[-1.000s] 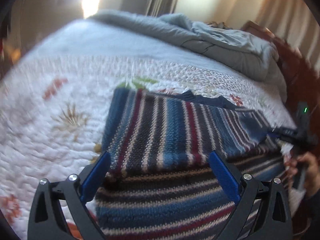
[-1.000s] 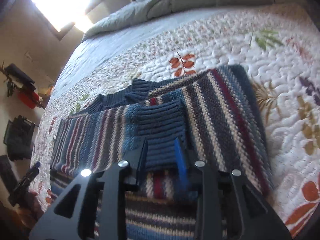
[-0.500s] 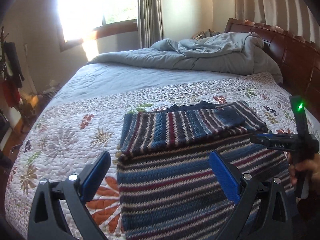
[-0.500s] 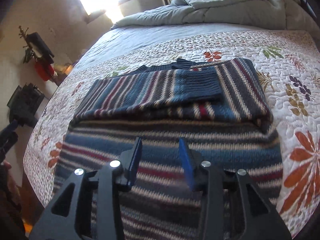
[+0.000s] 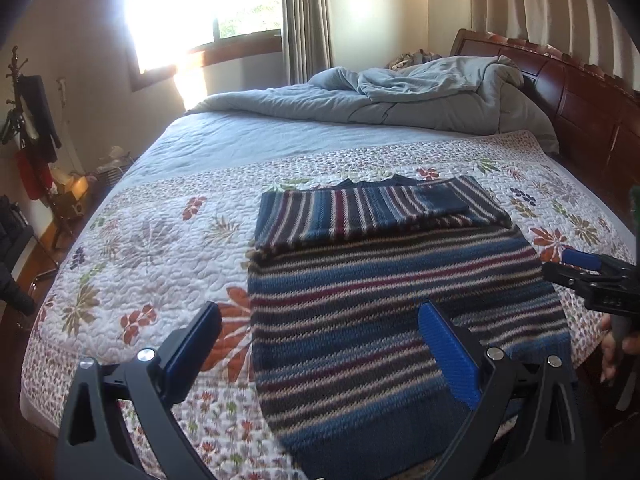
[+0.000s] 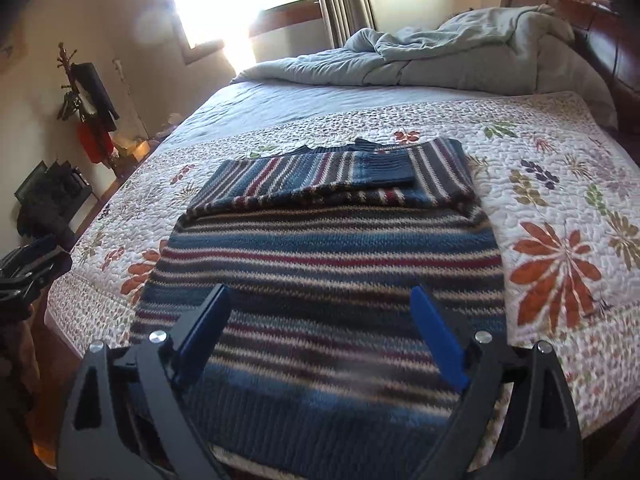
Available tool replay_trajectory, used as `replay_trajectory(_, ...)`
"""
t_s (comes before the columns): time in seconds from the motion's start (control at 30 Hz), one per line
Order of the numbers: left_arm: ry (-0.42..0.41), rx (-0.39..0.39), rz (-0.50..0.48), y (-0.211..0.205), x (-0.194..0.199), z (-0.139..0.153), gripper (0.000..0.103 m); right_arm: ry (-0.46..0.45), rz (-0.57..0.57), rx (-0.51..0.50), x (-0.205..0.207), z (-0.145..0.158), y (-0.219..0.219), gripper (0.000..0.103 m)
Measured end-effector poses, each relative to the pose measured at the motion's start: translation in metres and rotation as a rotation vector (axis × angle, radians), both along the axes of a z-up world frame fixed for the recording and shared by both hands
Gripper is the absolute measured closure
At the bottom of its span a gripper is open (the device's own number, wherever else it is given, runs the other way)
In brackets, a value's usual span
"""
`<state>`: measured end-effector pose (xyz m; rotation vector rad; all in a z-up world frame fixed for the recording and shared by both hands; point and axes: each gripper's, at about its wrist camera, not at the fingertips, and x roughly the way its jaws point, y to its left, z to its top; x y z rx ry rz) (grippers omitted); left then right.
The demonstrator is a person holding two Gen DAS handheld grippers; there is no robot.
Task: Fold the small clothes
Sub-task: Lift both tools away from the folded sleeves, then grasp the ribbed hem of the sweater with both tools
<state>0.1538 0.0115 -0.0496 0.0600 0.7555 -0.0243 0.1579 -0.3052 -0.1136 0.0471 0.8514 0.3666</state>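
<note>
A striped sweater (image 5: 400, 300) is lying flat on the flowery quilt (image 5: 152, 240) of the bed, in the middle of both pictures. Its far part, with the sleeves, is already lying folded over across the top. The near part is not folded yet, so I think about half the job is done. It looks like the bottom part needs folding up next.

The left gripper (image 5: 320, 356) is hanging over the near left edge of the sweater. Its jaws are standing wide open and holding nothing.

The right gripper (image 6: 320, 336) is hanging over the near edge too. Its jaws have just been opening, and now they are wide apart with nothing between them.
</note>
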Motion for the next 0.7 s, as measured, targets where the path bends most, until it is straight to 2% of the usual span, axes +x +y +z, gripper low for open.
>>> replay_trajectory(0.23,0.048,-0.003,0.013,0.004,-0.034,-0.014,0.004,0.019,-0.054,0.032,-0.037,0.001,-0.033,0.009)
replay_trajectory(0.37,0.086,-0.094,-0.008,0.014,-0.051,-0.024,0.004,0.030,-0.091,0.055,-0.056,-0.001,-0.056,0.008)
replay_trajectory(0.43,0.116,-0.204,-0.019,0.028,-0.058,-0.031,0.004,0.038,-0.111,0.069,-0.065,-0.002,-0.067,0.007)
replay_trajectory(0.57,0.188,-0.554,0.016,0.071,-0.068,-0.054,0.004,0.035,-0.152,0.090,-0.081,-0.007,-0.092,0.006)
replay_trajectory(0.6,0.209,-0.616,0.036,0.081,-0.069,-0.061,0.004,0.041,-0.162,0.099,-0.083,-0.009,-0.097,0.006)
replay_trajectory(0.7,0.253,-0.675,0.063,0.095,-0.071,-0.077,0.004,0.088,-0.200,0.162,-0.086,-0.020,-0.119,0.006)
